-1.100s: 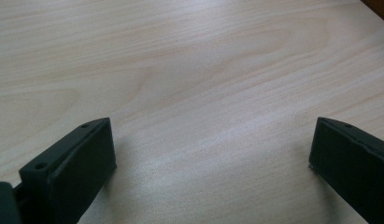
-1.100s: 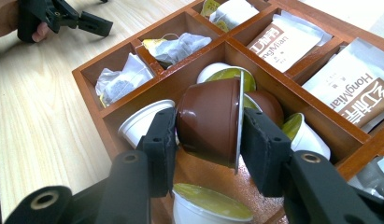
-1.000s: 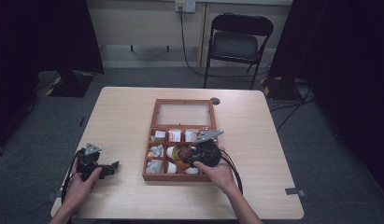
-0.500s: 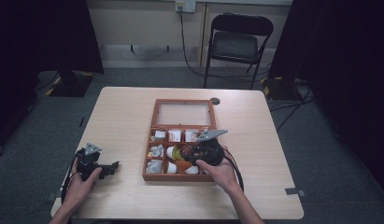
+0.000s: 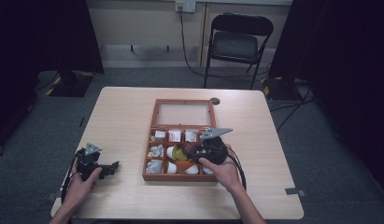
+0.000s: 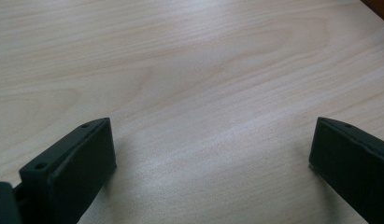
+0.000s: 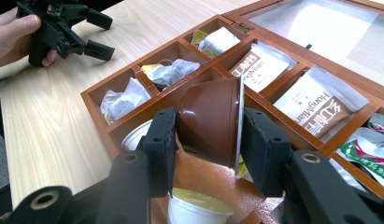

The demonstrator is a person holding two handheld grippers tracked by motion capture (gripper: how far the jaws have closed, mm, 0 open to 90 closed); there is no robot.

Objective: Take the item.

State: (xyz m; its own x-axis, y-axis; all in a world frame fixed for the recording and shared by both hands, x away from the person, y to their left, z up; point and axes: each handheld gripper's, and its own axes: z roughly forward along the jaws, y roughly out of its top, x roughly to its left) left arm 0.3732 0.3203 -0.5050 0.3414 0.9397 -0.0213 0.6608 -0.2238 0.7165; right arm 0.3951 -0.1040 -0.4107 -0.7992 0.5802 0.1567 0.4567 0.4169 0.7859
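So the counter [image 5: 124, 116] took up the middle of the high view, pale wood, with a folding chair [image 5: 238, 42] behind it at the top of the frame. Sitting center on the counter was the wooden box [image 5: 180, 175], lid flipped open toward the top of the picture, its compartments stuffed with tea sachets and little cups. In the right gripper view you could read the sachets [image 7: 316, 105] in the compartments at the right of the frame, and a white cup [image 7: 199, 210] with a yellowish lid sat at the bottom center, right under the jaws.

The right gripper [image 7: 208, 140] was over the lower rows of the box, just right of center in the high view, and its jaws were clamped on a brown pod [image 7: 210, 121]. The pod was tipped on its side, pads pressing on its base and its lid, held above the box near the lower middle compartments.

The left gripper [image 5: 103, 169] was way off at the lower left of the high view, resting on bare counter, well apart from the box. Its jaws stood wide with nothing between them.
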